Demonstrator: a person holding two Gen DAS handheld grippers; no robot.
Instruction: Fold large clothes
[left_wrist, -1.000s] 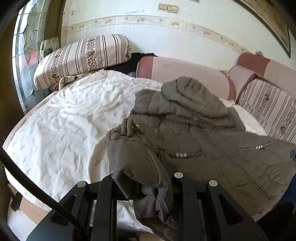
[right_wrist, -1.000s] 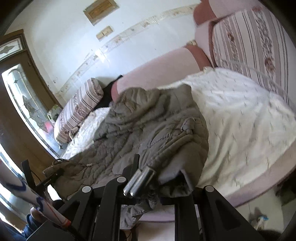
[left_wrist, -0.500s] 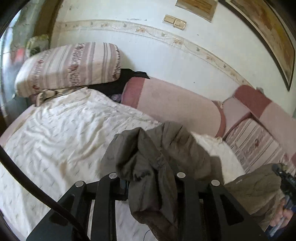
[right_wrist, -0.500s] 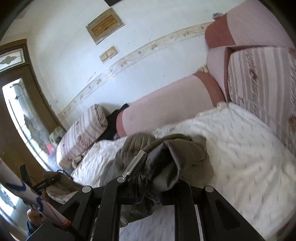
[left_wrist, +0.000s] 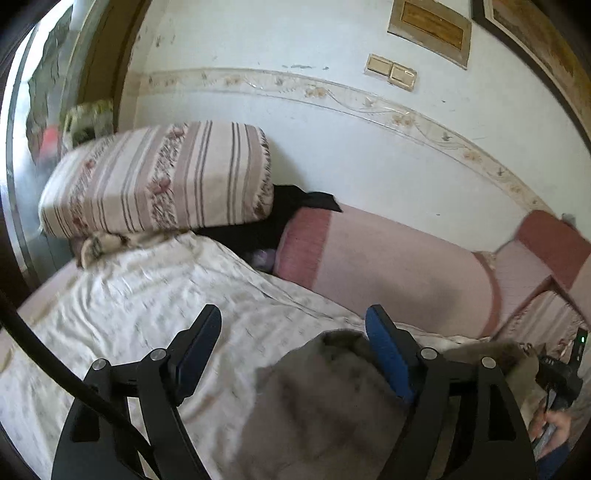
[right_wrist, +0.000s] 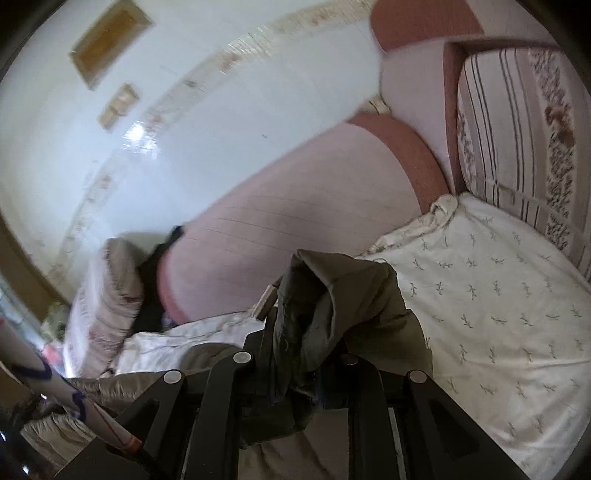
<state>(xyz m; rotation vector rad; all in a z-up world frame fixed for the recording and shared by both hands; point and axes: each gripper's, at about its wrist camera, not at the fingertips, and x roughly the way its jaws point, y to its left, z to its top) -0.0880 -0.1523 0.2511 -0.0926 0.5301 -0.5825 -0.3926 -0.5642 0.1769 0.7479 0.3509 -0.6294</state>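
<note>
Left-wrist view: the left gripper (left_wrist: 291, 343) has its blue-padded black jaws spread and opening, with nothing pressed between them. The olive-grey quilted jacket (left_wrist: 325, 402) lies bunched on the cream leaf-print bedsheet (left_wrist: 122, 306) below and just beside the right-hand pad; whether cloth touches that pad is unclear through the blur. Behind the sheet lie a striped floral pillow (left_wrist: 159, 181), a pink bolster cushion with darker red ends (left_wrist: 391, 266) and a black garment (left_wrist: 291, 206) between them, against the white wall. At the lower right edge a hand (left_wrist: 554, 428) holds the other tool.

Right-wrist view: the right gripper (right_wrist: 299, 354) is clamped tight on a gathered fold of the same jacket (right_wrist: 343, 295), which drapes over both black fingers above the bedsheet (right_wrist: 491, 295).
</note>
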